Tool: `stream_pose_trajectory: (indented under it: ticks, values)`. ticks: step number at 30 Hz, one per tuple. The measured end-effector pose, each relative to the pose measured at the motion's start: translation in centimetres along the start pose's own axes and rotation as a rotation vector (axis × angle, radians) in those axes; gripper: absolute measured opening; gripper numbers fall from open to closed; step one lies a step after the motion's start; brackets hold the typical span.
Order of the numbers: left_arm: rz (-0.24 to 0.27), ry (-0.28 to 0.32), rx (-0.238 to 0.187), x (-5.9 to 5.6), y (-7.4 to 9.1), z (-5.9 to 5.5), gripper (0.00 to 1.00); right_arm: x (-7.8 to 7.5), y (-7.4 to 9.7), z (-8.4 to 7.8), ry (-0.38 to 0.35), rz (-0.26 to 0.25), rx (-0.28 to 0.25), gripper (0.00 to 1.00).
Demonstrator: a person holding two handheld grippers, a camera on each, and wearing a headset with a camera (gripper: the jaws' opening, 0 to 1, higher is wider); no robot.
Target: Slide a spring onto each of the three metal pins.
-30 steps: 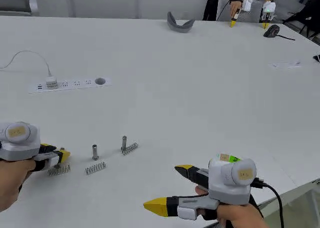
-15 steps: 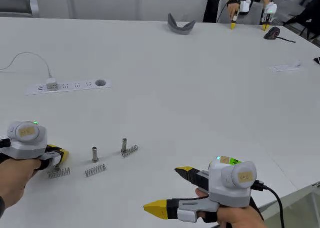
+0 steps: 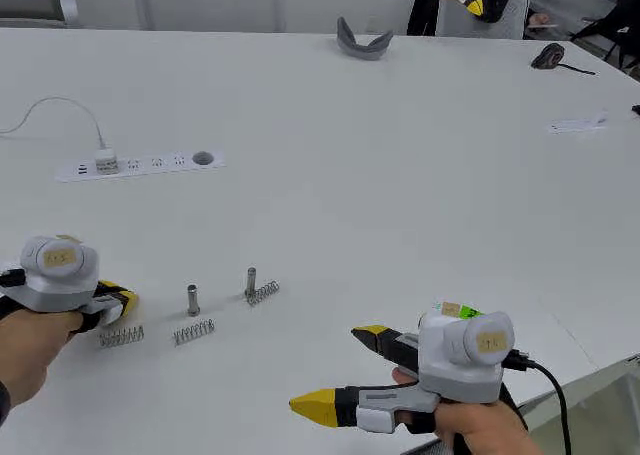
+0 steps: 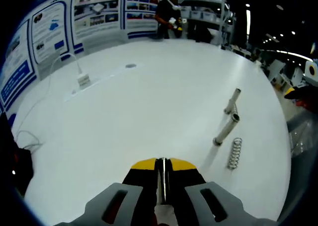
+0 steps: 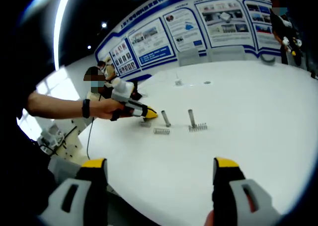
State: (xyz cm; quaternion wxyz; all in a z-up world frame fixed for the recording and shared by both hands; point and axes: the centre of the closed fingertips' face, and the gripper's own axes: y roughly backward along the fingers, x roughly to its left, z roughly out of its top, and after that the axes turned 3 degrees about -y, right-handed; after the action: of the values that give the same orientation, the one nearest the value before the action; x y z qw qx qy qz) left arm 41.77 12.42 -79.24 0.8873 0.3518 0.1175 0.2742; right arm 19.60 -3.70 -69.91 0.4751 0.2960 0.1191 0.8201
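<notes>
Coiled steel spring (image 3: pixel 120 336) lies flat beside our left hand-held gripper (image 3: pixel 124 301) (clenched on a grey metal pin (image 4: pixel 160 179)); right hand-held gripper (image 3: pixel 338 370) gapes.

Near left: left gripper (image 3: pixel 120 301) (image 4: pixel 160 164) low, jaws pinched together on a thin pin (image 4: pixel 160 182). Near right: right gripper (image 3: pixel 335 370) (image 5: pixel 159 164) level, pointing left, jaws spread wide.

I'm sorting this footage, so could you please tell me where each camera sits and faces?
Head view: headset, looking down at table, left gripper, right gripper, hands.
Left gripper view: on left gripper, along jaws shut on pin, toward standing pins.
Right gripper view: on right gripper, open jaws, facing left gripper.
Shared: standing pins, springs.
</notes>
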Motion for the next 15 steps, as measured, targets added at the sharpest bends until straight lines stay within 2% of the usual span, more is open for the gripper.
stream_pose_trajectory:
  ticks: [5,7,12,15]
  values:
    - [-0.01,-0.058,0.033,-0.29,0.21,-0.41,0.09,-0.11,0.27,-0.15,0.0,-0.006,0.003,0.89]
    - [-0.017,-0.057,0.043,-0.43,0.34,-0.63,0.09,-0.21,0.34,-0.2,-0.002,-0.009,0.004,0.89]
    - [-0.018,-0.08,0.042,-0.34,0.24,-0.52,0.1,-0.06,0.26,-0.23,-0.002,-0.005,0.005,0.89]
    - [-0.007,-0.125,0.058,-0.31,0.03,-0.38,0.09,0.04,0.13,-0.27,-0.002,-0.002,0.006,0.89]
